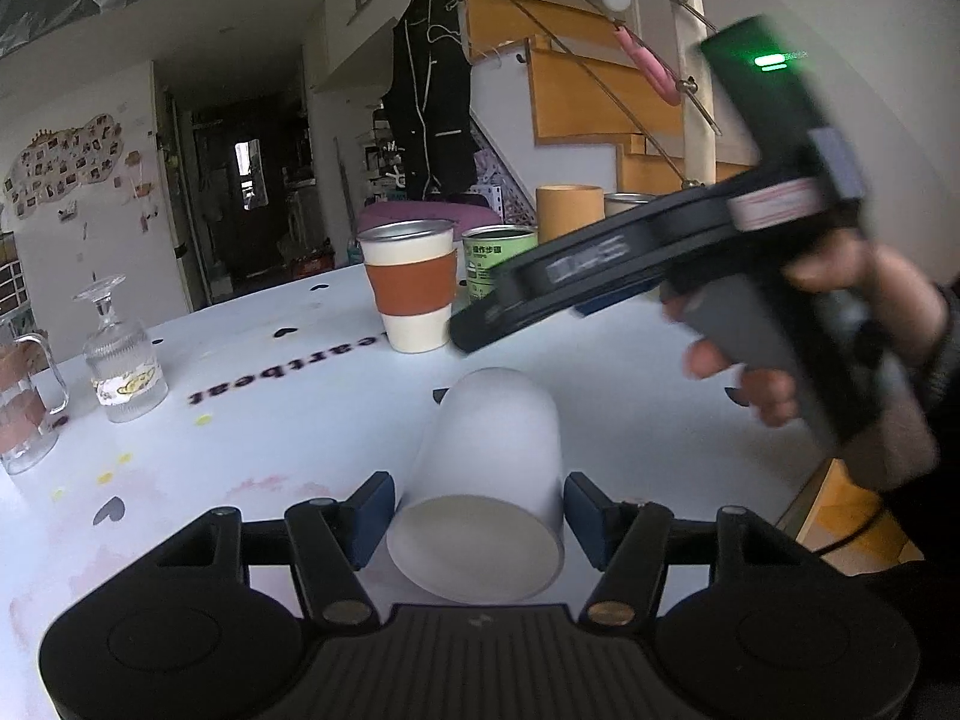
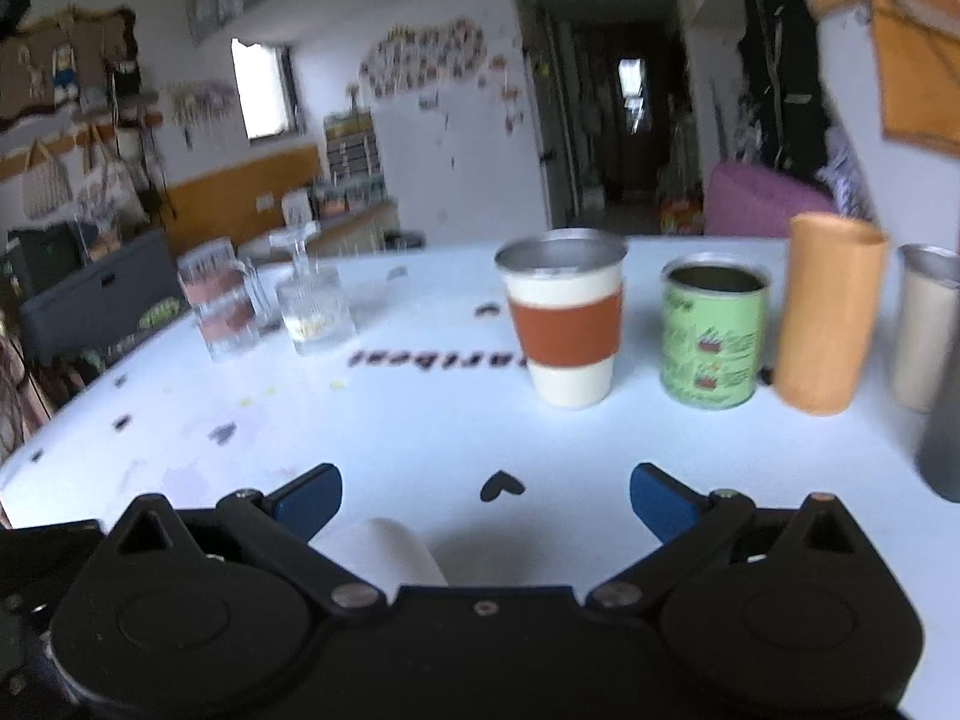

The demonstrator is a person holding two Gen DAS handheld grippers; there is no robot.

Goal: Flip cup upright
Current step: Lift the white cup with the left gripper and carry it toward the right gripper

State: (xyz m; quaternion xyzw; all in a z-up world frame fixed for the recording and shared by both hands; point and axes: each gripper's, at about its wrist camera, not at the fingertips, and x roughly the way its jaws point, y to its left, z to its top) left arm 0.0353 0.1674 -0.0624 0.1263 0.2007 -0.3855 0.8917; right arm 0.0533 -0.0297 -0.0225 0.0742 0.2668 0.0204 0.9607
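Note:
A plain white cup lies on its side on the white table, its flat base turned toward the left wrist camera. My left gripper is open, one blue pad on each side of the cup's base end, with small gaps to the cup. My right gripper is open and empty above the table; part of the white cup shows low between its fingers. In the left wrist view the right gripper hangs above and beyond the cup, held by a hand.
A white cup with an orange sleeve, a green tin, an orange cylinder and a steel cup stand at the back. An upturned glass and a glass jug stand left. The table edge is right.

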